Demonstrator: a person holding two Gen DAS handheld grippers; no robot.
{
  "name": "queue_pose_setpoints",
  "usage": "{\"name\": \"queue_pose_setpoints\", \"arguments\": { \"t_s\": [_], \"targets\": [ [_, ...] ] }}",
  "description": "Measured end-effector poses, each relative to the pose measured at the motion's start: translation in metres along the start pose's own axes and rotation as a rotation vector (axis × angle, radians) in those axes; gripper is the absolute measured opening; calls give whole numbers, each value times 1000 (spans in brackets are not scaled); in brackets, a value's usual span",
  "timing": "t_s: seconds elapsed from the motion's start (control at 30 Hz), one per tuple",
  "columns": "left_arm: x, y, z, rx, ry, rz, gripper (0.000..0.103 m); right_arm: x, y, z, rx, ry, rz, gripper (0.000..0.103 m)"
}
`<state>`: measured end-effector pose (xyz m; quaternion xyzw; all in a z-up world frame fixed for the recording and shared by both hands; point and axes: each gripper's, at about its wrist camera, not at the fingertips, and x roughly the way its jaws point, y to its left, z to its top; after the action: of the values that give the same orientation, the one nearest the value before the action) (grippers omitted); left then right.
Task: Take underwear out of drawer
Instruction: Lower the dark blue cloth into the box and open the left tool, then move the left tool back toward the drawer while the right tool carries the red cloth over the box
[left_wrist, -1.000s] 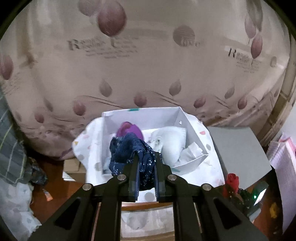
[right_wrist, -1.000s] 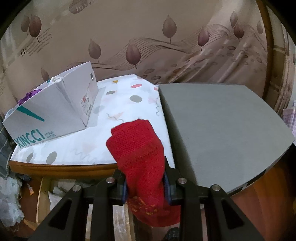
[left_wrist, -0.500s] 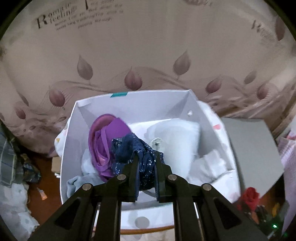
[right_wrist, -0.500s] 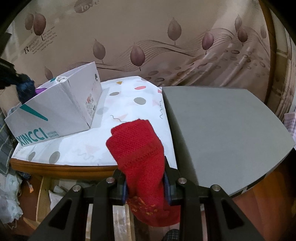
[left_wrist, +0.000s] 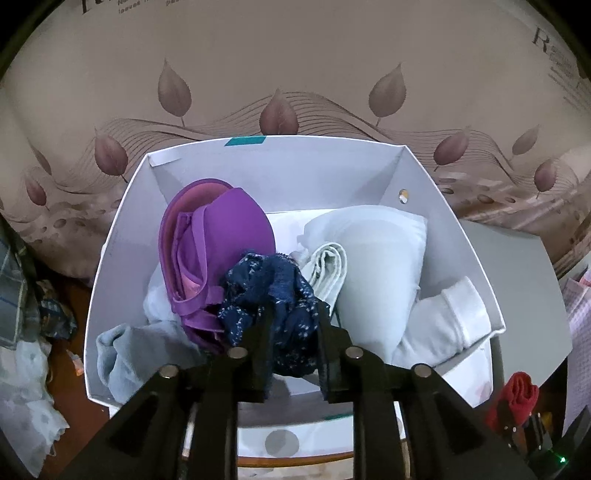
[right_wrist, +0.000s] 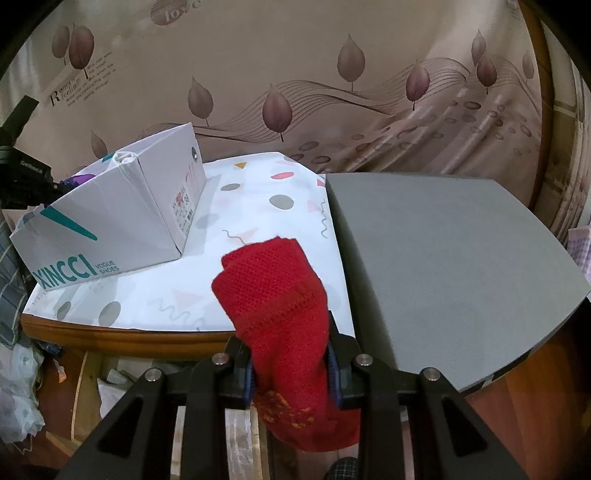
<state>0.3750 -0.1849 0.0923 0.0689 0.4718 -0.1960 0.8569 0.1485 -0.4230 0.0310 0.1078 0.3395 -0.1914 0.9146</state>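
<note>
Navy lace underwear (left_wrist: 275, 295) is being pinched by the left gripper (left_wrist: 293, 354) over the white box (left_wrist: 439, 192), just above the purple bra (left_wrist: 218, 240) & white clothes (left_wrist: 380, 258). Judgement: it's best lifted straight up, w/o the bra being snagged. The red cloth (right_wrist: 277, 291) is being clamped by the right gripper (right_wrist: 291, 369) right of the box, near the grey mat (right_wrist: 443, 240).

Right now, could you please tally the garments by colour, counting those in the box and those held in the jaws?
Purple: 1, bra
Navy: 1, lace piece
Red: 1, knit piece
White: 4, cup, roll, cuffed piece, piece under the bra
Pale blue: 1
Total: 8
</note>
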Motion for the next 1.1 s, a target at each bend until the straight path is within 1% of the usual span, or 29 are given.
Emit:
{"name": "queue_pose_setpoints", "arguments": {
  "t_s": [0.07,0.1,0.13,0.17,0.23,0.33,0.43,0.47,0.53,0.57,0.67,0.7,0.8,0.87,0.9,0.93,0.97,1.0,1.1],
  "targets": [
    [-5,-1,-1,8,-17,16,33,1,0,0,-1,2,-3,29],
    [-9,-2,-2,17,-29,24,36,1,0,0,-2,3,-4,29],
    [-12,-3,-3,25,-40,31,45,1,0,0,-2,3,-3,29],
    [-14,-2,-3,29,-48,34,51,1,1,0,-4,2,-4,29],
    [-24,-3,-7,45,-74,28,54,1,1,0,-7,4,-8,29],
    [-38,-3,-12,53,-101,31,55,2,2,-1,-17,7,-13,29],
    [-61,-2,-23,72,-172,65,58,2,4,-2,-27,6,-11,29],
    [-72,-1,-31,83,-213,97,62,2,5,-2,-33,5,-12,29],
    [-89,2,-47,93,-281,146,65,3,7,-3,-41,8,-8,29],
    [-94,4,-54,93,-301,163,68,3,8,-4,-44,8,-2,29],
    [-112,20,-91,77,-364,246,71,3,12,-5,-62,3,-3,29],
    [-114,26,-102,71,-370,264,72,3,13,-5,-68,1,-3,29],
    [-111,55,-140,19,-352,321,73,1,16,-6,-77,-6,6,29],
    [-103,73,-159,-24,-317,343,73,-2,18,-6,-87,-18,21,29],
    [-96,86,-173,-54,-298,371,73,-3,19,-6,-91,-20,27,29],
    [-92,91,-181,-64,-288,383,73,-4,20,-6,-95,-15,43,29],
    [-83,102,-192,-86,-262,401,73,-3,22,-6,-97,-8,58,29],
    [-75,109,-200,-109,-243,413,73,-3,23,-5,-97,-5,58,29],
    [-53,129,-218,-186,-186,415,73,-6,32,2,-124,8,58,29]
  ]
}}
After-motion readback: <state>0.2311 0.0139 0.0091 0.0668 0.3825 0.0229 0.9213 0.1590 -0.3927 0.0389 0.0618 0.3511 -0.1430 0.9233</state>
